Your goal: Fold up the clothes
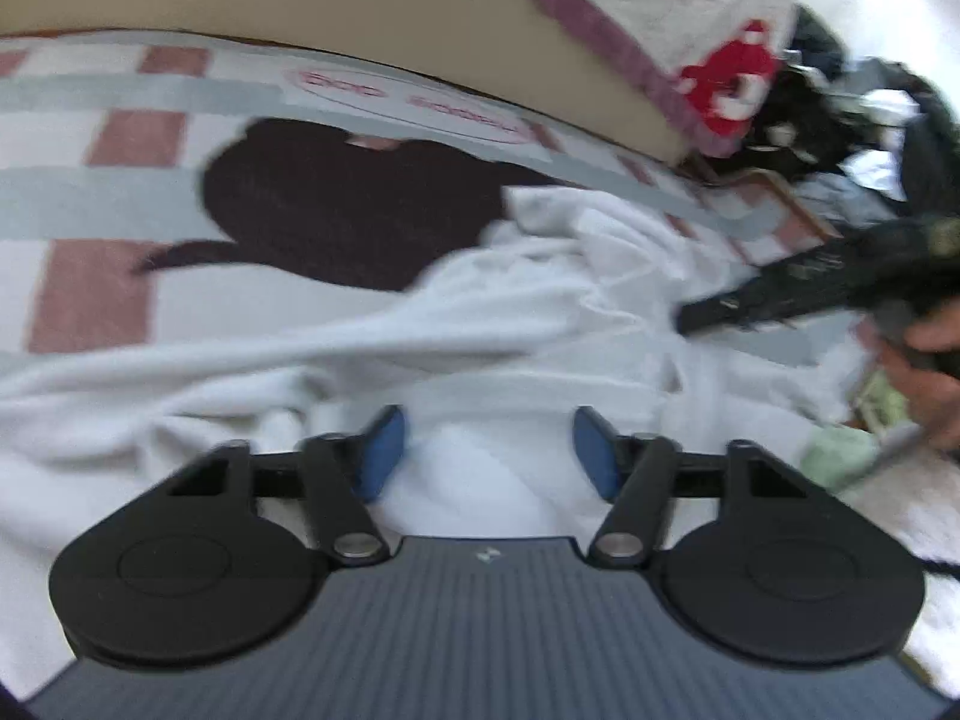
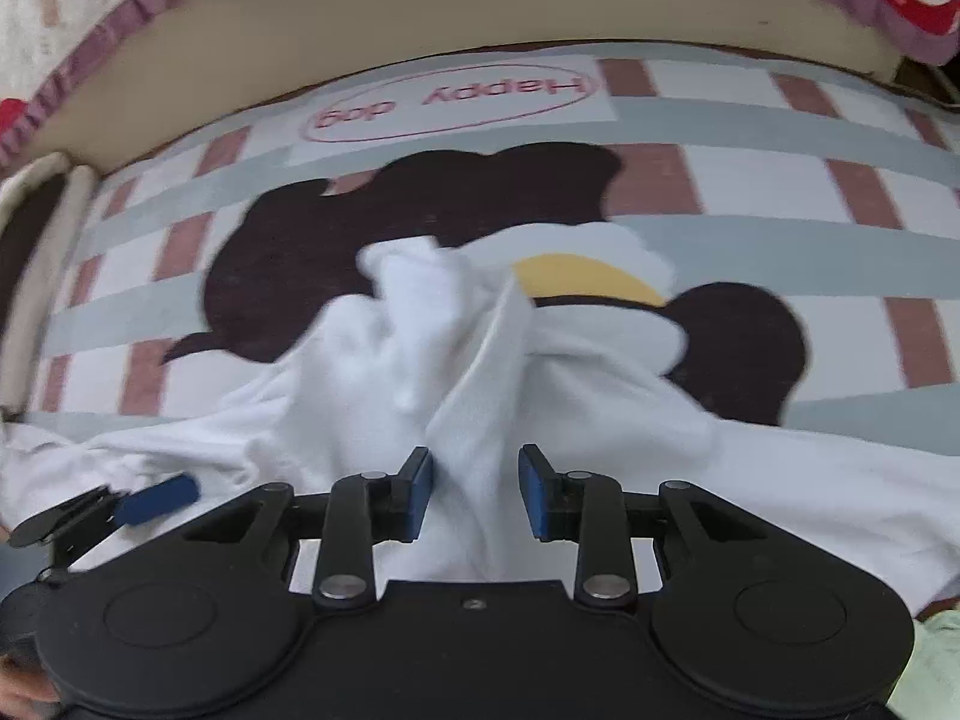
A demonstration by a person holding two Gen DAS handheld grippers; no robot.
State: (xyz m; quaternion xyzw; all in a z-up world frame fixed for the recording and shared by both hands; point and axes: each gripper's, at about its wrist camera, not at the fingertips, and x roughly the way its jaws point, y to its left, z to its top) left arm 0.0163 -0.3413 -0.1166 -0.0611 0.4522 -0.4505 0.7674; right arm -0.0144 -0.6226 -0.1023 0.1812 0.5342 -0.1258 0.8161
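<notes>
A white garment [image 2: 480, 360] lies crumpled on a checked blanket [image 2: 750, 192] that covers the bed — the blanket carries a dark brown dog figure [image 2: 372, 222] and an oval label [image 2: 450, 102] reading "Happy dog". A yellow patch [image 2: 585, 279] shows on the garment's far part. The right tongs [image 2: 477, 495] stand with blue pads [image 2: 420, 495] apart, a raised ridge of the white cloth running between them; whether the pads touch it cannot be told. The left tongs [image 1: 486, 450] are likewise spread wide over the same garment [image 1: 420, 348], nothing clamped. From the left wrist view the right tongs appear at the right edge, held in a hand [image 1: 924, 360]. Behind the blanket runs a beige bed edge [image 1: 360, 6], with a red-and-white cloth [image 1: 732, 78] farther off.
</notes>
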